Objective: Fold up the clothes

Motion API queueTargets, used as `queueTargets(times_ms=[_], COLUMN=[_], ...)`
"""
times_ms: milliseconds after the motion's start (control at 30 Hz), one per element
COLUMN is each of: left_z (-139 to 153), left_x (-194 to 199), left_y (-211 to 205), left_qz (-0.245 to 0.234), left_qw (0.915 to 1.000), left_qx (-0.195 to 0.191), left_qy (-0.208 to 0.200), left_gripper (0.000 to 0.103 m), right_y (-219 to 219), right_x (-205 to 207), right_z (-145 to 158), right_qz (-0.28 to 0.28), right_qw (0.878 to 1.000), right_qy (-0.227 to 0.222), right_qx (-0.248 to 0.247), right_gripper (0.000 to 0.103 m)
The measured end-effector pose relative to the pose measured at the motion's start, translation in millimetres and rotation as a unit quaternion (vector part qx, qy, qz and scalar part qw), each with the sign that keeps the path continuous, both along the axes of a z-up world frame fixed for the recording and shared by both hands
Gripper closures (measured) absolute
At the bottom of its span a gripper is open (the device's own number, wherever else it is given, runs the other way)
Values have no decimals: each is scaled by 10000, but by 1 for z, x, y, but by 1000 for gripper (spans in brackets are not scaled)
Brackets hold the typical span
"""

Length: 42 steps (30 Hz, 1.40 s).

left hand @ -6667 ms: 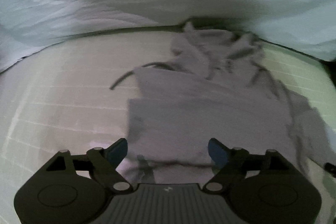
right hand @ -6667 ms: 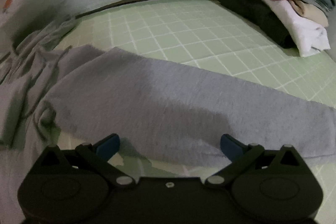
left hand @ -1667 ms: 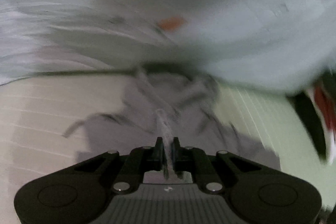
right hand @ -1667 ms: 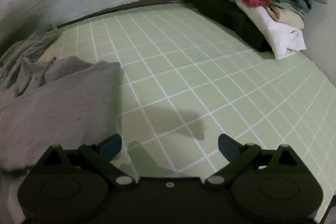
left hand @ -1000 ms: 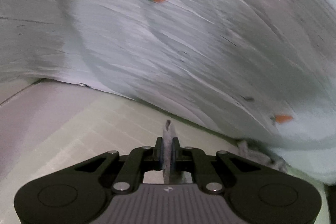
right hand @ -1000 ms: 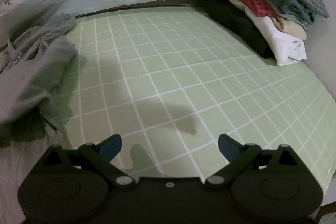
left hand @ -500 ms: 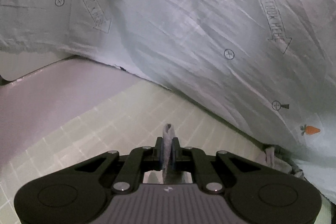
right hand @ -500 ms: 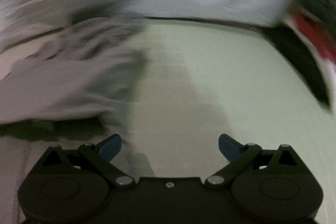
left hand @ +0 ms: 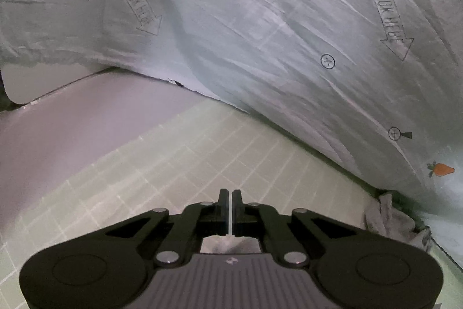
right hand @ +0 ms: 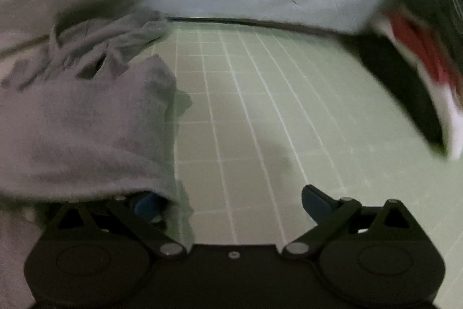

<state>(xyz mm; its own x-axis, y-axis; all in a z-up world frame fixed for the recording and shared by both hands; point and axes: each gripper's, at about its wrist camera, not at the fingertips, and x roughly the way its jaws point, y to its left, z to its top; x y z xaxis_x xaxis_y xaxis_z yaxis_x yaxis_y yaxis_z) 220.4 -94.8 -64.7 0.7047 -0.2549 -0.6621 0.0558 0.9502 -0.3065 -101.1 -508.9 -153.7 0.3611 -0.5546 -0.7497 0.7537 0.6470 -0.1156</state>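
- Left wrist view: left gripper (left hand: 228,210) has its jaws pinched nearly together, only a thin pale slit between them. A bit of grey cloth shows just behind the jaws, so prob holding a thin edge of the garment, but can't say for sure from this angle.
- Same view looks mostly at the mat (left hand: 202,158) and the backdrop sheet (left hand: 260,48); a crumpled bit of the grey garment (left hand: 385,216) sits far right by the sheet.
- Right wrist view (blurry): right gripper (right hand: 231,201) is wide open, holding nothing. Its left finger is tucked under the garment's near edge, its right finger sits over bare mat.
- Garment (right hand: 81,118) is on the mat, left side: smooth doubled-over part near the gripper, bunched wrinkly part behind it twd the sheet.
- Progress, imo: partly folded at best. One section looks laid over, the far end's a mess and needs flattening + more folds.
- Stack of clothes (right hand: 419,62) at far right, well apart from the grey one, too blurred to judge.
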Motion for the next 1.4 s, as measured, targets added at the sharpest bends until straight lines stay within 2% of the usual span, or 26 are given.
queueTargets(times_ms=[133,267,367,433,533,600,700,833,867,933,1000,1033,1067,1133,1233,1333,1400], left_z=[1,-11,-31,-46,-67,-78,-85,-89,-89,-87,-86,-85,-85,-82,-73,-54,-39], left_x=[1,2,0,-2,-7,-11,-20,-30,-33,-37,-42,-43,-42,-41,-46,-57,-66], left_y=[-5,-9,-8,-8,-9,-11,-17,-33,-35,-38,-38,-38,-37,-33,-44,-72,-95], left_qz=[-227,-457,-521,-564,-657,-704,-911,-1164,-1212,-1254,-1286,-1304,-1292,-1207,-1368,-1834,-2228], left_qw=[9997,9980,9954,9922,9862,9828,9793,9731,9727,9742,9758,9768,9782,9807,9789,9737,9667], left_qx=[90,175,284,415,617,723,959,1440,1493,1474,1444,1354,1173,691,166,-171,-410], left_qy=[44,388,758,1035,1391,1545,1535,1369,1302,1161,1024,1028,1123,1375,1507,1344,1192], left_gripper=[102,98,78,73,59,44,31,27,27,38,83,91,94,95,95,95,95], right_y=[18,35,47,55,66,67,65,65,64,64,63,62,61,58,55,52,50], right_x=[-2,-4,-11,-18,-29,-33,-32,-25,-24,-20,-17,-16,-16,-15,-13,-12,-12], right_z=[7,8,5,3,1,-1,-1,-1,-1,-1,-2,-2,-3,-4,-5,-6,-6], right_qz=[68,87,48,-10,-114,-205,-287,-199,-170,-110,-51,-36,-38,-47,-45,-35,-39], right_qw=[9999,9999,9999,9998,9997,9996,9993,9993,9993,9992,9991,9991,9991,9991,9991,9993,9994], right_qy=[23,27,131,179,194,197,217,312,334,378,422,433,431,424,399,360,311], right_qx=[-94,-51,-56,-36,14,76,102,39,32,17,2,8,32,70,102,128,154], right_gripper=[2,2,2,2,2,2,2,2,2,2,2,2,2,2,2,2,2])
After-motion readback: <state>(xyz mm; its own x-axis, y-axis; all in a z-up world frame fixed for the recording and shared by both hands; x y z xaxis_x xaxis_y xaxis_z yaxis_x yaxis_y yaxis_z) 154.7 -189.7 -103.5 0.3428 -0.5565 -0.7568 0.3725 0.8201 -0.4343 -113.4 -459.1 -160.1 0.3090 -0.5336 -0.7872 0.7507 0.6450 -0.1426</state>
